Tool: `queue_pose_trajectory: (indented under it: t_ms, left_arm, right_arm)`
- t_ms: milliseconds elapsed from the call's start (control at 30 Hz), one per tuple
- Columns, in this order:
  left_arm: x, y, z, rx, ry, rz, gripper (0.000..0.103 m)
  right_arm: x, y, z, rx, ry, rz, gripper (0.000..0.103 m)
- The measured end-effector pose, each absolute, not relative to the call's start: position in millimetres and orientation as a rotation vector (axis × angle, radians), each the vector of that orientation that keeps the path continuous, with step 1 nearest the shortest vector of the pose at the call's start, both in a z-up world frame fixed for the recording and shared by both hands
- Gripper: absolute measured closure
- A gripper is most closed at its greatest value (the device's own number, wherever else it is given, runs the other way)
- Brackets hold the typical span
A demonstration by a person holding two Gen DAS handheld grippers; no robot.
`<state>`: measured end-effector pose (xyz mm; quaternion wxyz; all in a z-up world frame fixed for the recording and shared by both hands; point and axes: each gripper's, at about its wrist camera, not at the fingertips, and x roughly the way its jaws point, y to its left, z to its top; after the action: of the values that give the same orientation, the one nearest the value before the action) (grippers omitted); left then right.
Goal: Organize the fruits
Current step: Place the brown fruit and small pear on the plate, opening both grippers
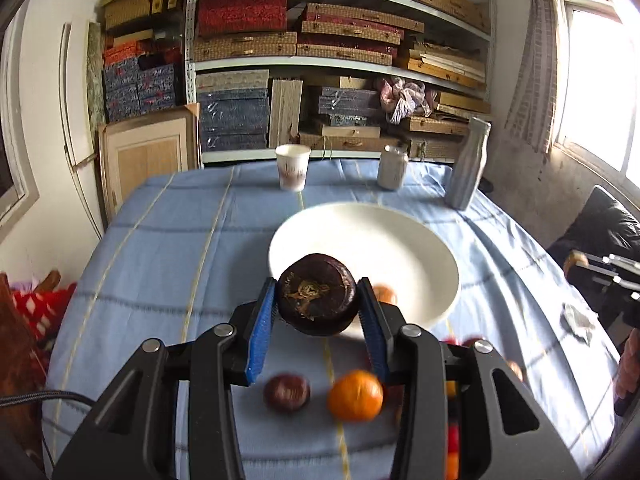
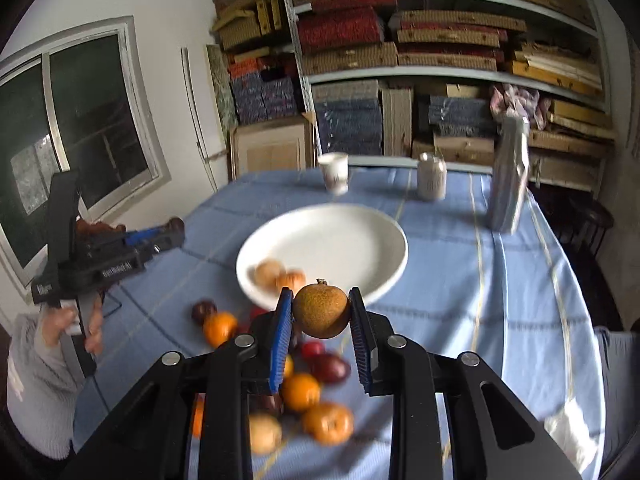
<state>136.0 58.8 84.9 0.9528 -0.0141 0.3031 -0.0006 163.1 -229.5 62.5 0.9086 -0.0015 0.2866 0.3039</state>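
Home storeroom: box-crammed shelves (image 1: pixel 340 40) behind a clothed table (image 1: pixel 160 240).

Background items: table dressings and storage

Blue checked tablecloth (image 1: pixel 160 240); white paper cup (image 1: pixel 293 167), pale can (image 1: pixel 392 167) and tall grey bottle (image 1: pixel 469 164) upright along the far edge, well apart. Behind: white shelving (image 1: pixel 340 65) stacked with woven, red and blue boxes; bright window (image 1: pixel 600 92) at right.

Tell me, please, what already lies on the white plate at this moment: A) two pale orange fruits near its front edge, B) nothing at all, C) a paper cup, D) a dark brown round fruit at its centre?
A: in the right wrist view, two pale orange fruits sit together just inside the near rim of the white plate, whose remaining surface is bare.
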Motion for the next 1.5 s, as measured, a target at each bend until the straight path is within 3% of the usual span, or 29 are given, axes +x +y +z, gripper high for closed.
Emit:
queue_pose_trajectory:
  t_ms: [200, 633, 667, 700, 767, 800, 1500]
  left_arm:
    - [195, 50, 70, -0.018, 0.673, 0.008, 0.063]
    - [263, 65, -4, -0.061, 0.827, 0.009, 0.062]
    - [265, 66, -6, -0.060, 0.825, 0.014, 0.059]
    - [265, 66, -6, -0.059, 0.823, 0.018, 0.049]
    - [264, 66, -3, -0.064, 0.807, 0.018, 0.039]
    - [262, 66, -1, -0.061, 0.801, 0.025, 0.035]
    - [201, 81, 36, -0.085, 0.705, 0.060, 0.028]
  right_arm:
    - [213, -191, 59, 0.014, 0.609, 0.622, 0.075]
    - [286, -137, -32, -0.032, 0.837, 0.599, 0.074]
    - [286, -137, -32, -0.024, 0.832, 0.602, 0.066]
    - [284, -137, -30, -0.025, 0.816, 0.597, 0.050]
    - [278, -138, -25, -0.037, 0.784, 0.576, 0.041]
    - [277, -139, -24, -0.033, 0.777, 0.575, 0.041]
    - [240, -171, 14, 0.080, 0.674, 0.614, 0.041]
